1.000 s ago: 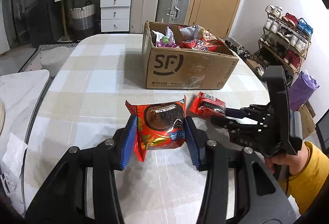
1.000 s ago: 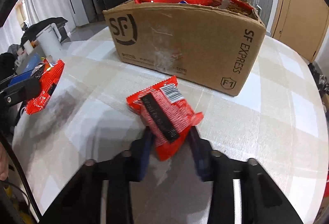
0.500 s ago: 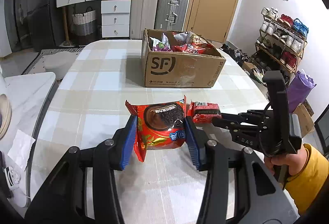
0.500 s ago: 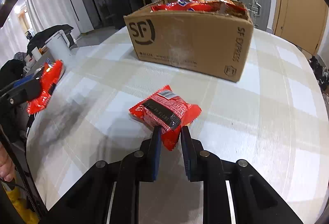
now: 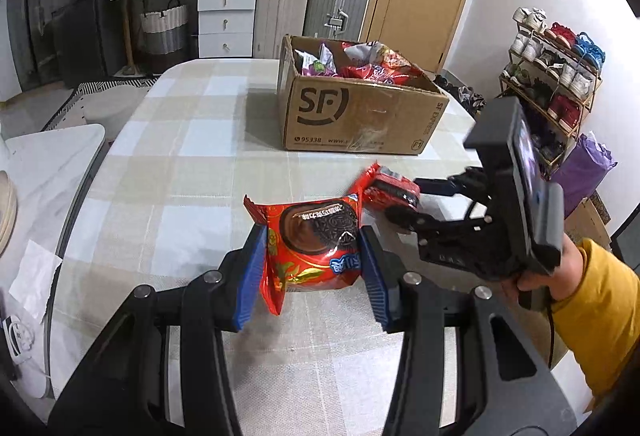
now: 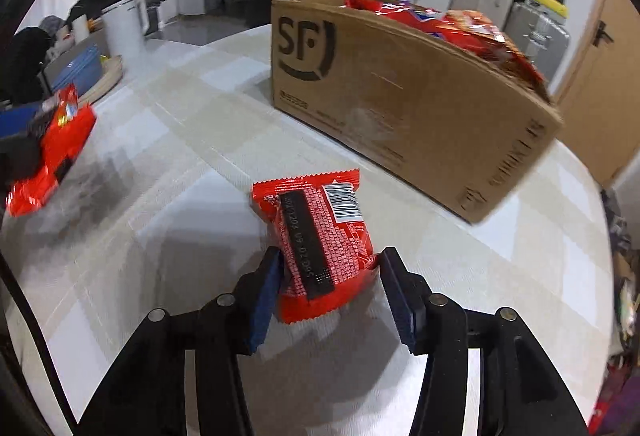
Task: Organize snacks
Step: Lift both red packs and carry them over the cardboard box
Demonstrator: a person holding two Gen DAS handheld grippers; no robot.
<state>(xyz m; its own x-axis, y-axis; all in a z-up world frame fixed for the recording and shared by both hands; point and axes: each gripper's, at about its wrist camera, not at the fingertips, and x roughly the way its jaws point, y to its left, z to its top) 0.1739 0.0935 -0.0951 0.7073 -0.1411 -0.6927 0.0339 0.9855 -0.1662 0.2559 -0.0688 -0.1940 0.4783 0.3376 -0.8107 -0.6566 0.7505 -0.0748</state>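
Note:
My left gripper (image 5: 312, 268) is shut on a red Oreo packet (image 5: 312, 244) and holds it above the checked table (image 5: 192, 164). My right gripper (image 6: 330, 288) is shut on a second red snack packet (image 6: 324, 236), barcode side up, lifted off the table; it also shows in the left wrist view (image 5: 394, 190). The open SF cardboard box (image 5: 360, 116) stands at the far side of the table, filled with several snack bags (image 5: 368, 66). In the right wrist view the box (image 6: 400, 108) is just beyond the packet, and the Oreo packet (image 6: 52, 152) is at the far left.
Suitcases (image 5: 312, 0) and white drawers (image 5: 224, 16) stand behind the table. A shoe rack (image 5: 556, 76) is at the right. A white side table (image 5: 44, 172) with paper sits at the left. A white bin (image 6: 124, 24) stands beyond the table's far left.
My right gripper opened wider, then closed around the red packet and lifted it, turning toward the box. My left gripper kept its hold on the Oreo packet and pulled back a little.

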